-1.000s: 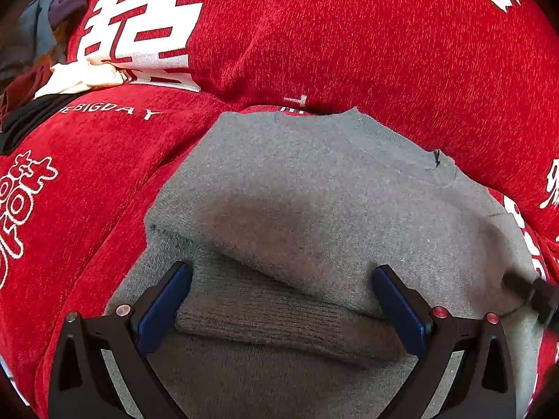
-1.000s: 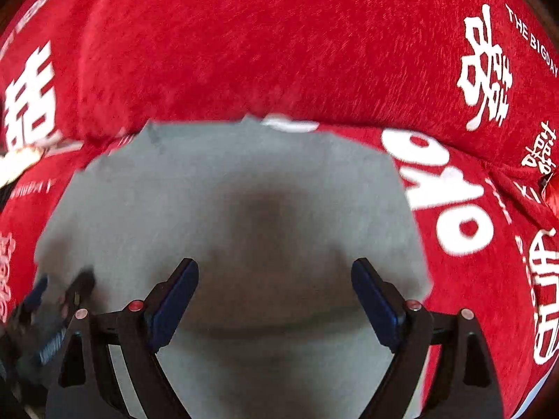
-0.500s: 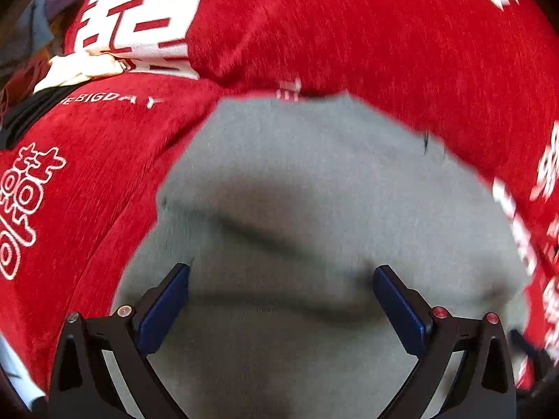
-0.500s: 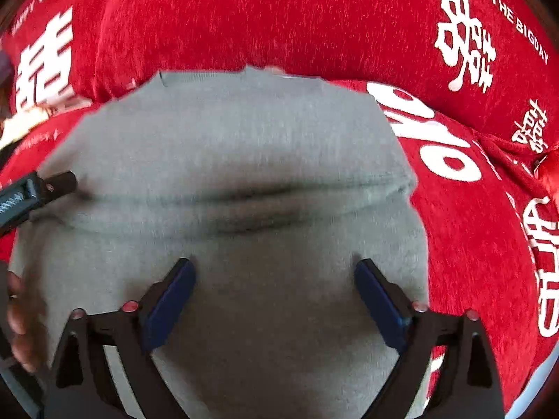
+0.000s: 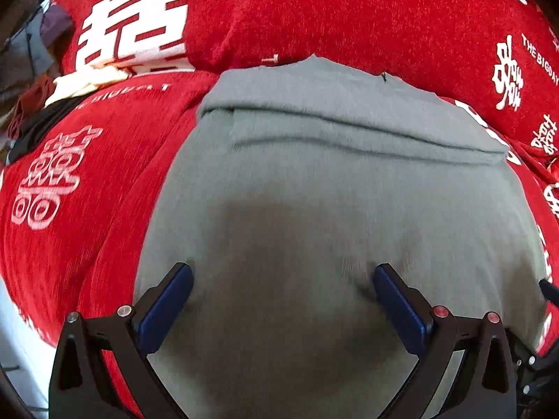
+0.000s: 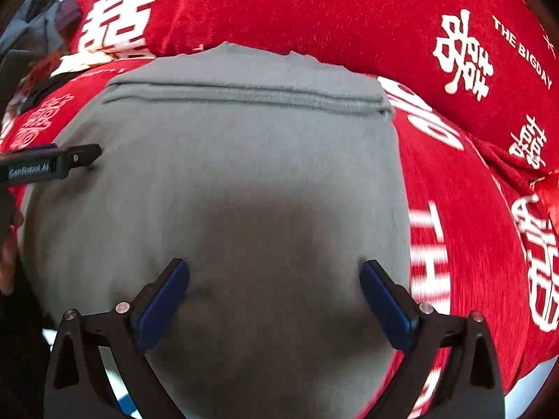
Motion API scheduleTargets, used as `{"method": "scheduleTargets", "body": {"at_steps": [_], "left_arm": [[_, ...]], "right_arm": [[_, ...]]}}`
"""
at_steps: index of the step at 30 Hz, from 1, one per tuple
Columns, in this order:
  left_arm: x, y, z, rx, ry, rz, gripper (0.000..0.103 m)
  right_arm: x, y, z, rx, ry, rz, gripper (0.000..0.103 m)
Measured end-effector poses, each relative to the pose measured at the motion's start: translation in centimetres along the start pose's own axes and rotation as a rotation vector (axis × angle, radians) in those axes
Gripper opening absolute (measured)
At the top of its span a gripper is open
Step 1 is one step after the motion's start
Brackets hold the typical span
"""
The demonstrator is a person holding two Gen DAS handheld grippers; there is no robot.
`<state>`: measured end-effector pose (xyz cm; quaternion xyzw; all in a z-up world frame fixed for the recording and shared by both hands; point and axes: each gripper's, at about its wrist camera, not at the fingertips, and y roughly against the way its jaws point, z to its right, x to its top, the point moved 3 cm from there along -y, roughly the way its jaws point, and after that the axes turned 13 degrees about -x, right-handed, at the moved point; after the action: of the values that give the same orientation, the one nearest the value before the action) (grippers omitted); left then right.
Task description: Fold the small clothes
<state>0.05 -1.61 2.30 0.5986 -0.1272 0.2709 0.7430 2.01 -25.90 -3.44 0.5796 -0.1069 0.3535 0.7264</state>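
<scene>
A grey knit garment [image 5: 314, 181] lies folded on a red cushioned seat, its doubled edge toward the red back cushion; it also shows in the right wrist view [image 6: 227, 160]. My left gripper [image 5: 283, 279] is open and empty, hovering just above the garment's near half. My right gripper [image 6: 274, 276] is open and empty above the same garment, toward its right side. The left gripper's finger [image 6: 52, 160] shows at the garment's left edge in the right wrist view.
The red seat cover [image 5: 87, 192] with white lettering surrounds the garment, and a red back cushion [image 6: 314, 10] rises behind it. A pile of other clothes [image 5: 38, 97] lies at the far left. A pale floor edge [image 6: 534, 387] shows at the seat's front.
Both grippers have pulled back toward me and risen off the garment. The near flap now lies folded over the far part, with a neat doubled edge at the back.
</scene>
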Motion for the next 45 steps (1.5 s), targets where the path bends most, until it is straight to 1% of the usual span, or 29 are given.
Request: {"method": "scheduleTargets", "body": {"at_steps": [2,5,9,10,11,12,13,14,15,16,18,19,20,22,23,25,28,29,30,31,33,34,36,37,39,40,42,43,45], "left_arm": [[-1.2,0.4,0.2,0.012,-0.026,-0.035,0.103],[-3.4,1.3,0.2,0.005,-0.025,-0.076,0.103],[-4.1,2.2,-0.3,-0.032,0.003,-0.199,0.103],[-3.9,2.9,-0.1,-0.051,0.002,-0.18,0.103],[-3.5,3.6,0.3,-0.066,-0.011,-0.144,0.103],[-2.9,4.2,1.0,-0.073,-0.042,-0.106,0.103],[-2.6,4.4,1.7,-0.078,-0.074,-0.091,0.103],[-2.3,4.0,2.9,-0.103,-0.124,-0.099,0.103],[-2.3,3.1,4.0,-0.136,-0.171,-0.137,0.103],[-2.7,1.8,5.1,-0.148,-0.219,-0.199,0.103],[-3.9,0.0,6.2,-0.13,-0.289,-0.296,0.103],[-4.6,-0.3,6.7,-0.092,-0.358,-0.294,0.103],[-5.1,0.1,7.2,-0.085,-0.42,-0.278,0.103],[-6.1,0.3,6.4,-0.094,-0.438,-0.329,0.103],[-6.5,0.5,6.0,-0.095,-0.441,-0.334,0.103],[-7.6,1.0,4.9,-0.079,-0.463,-0.355,0.103],[-8.4,1.5,4.1,-0.07,-0.471,-0.386,0.103],[-8.6,1.6,4.0,-0.063,-0.472,-0.4,0.103],[-8.9,1.4,4.3,-0.052,-0.478,-0.42,0.103],[-9.5,1.5,4.1,-0.006,-0.506,-0.453,0.103],[-10.2,1.8,3.7,0.039,-0.544,-0.476,0.103],[-10.2,2.6,3.4,0.031,-0.534,-0.46,0.103],[-9.5,4.2,2.8,-0.001,-0.48,-0.408,0.103],[-8.5,5.4,2.2,-0.031,-0.418,-0.356,0.103],[-6.9,6.3,1.4,-0.058,-0.328,-0.291,0.103],[-6.0,6.2,1.2,-0.064,-0.29,-0.271,0.103],[-4.2,5.2,1.7,-0.082,-0.233,-0.249,0.103],[-3.6,4.5,2.1,-0.092,-0.211,-0.241,0.103],[-3.0,2.7,2.2,-0.08,-0.155,-0.259,0.103]], "right_arm": [[-1.7,0.7,-0.1,0.012,0.051,-0.006,0.101],[-3.5,1.5,-0.4,0.012,0.142,-0.004,0.101],[-3.7,1.8,-0.9,0.002,0.255,-0.038,0.101],[-3.6,2.1,-1.1,-0.002,0.269,-0.046,0.101],[-3.2,2.5,-1.3,0.002,0.275,-0.034,0.101],[-2.5,3.3,-1.8,0.015,0.291,0.011,0.101],[-2.1,3.8,-2.4,0.026,0.308,0.047,0.101],[-1.5,4.2,-3.2,0.04,0.337,0.089,0.101],[-1.0,4.5,-4.4,0.058,0.381,0.128,0.101],[-0.7,4.4,-5.7,0.074,0.434,0.154,0.101],[-0.7,3.6,-7.6,0.084,0.517,0.157,0.101],[-1.0,2.9,-8.4,0.085,0.567,0.14,0.101],[-1.4,2.6,-8.6,0.101,0.594,0.14,0.101],[-2.0,2.6,-7.4,0.141,0.587,0.137,0.101],[-2.5,2.4,-6.4,0.146,0.58,0.124,0.101],[-3.9,2.3,-4.1,0.135,0.583,0.137,0.101],[-6.1,2.6,-1.6,0.109,0.625,0.163,0.102],[-6.5,2.6,-1.0,0.103,0.634,0.148,0.102],[-7.0,2.2,-0.5,0.07,0.651,0.119,0.102],[-7.6,2.4,-0.3,0.04,0.692,0.136,0.102],[-8.3,2.6,-0.3,-0.003,0.742,0.11,0.102],[-8.2,2.8,-0.3,-0.016,0.746,0.08,0.102],[-7.5,3.9,-0.1,0.017,0.7,0.052,0.102],[-6.5,5.0,0.2,0.047,0.652,0.077,0.102],[-4.7,5.9,0.6,0.091,0.593,0.118,0.102],[-3.3,6.4,0.1,0.109,0.555,0.144,0.102],[-1.2,6.0,-0.3,0.107,0.511,0.17,0.102],[-0.2,5.1,-0.9,0.095,0.487,0.164,0.102],[1.2,3.2,-1.4,0.078,0.429,0.119,0.102]]}}
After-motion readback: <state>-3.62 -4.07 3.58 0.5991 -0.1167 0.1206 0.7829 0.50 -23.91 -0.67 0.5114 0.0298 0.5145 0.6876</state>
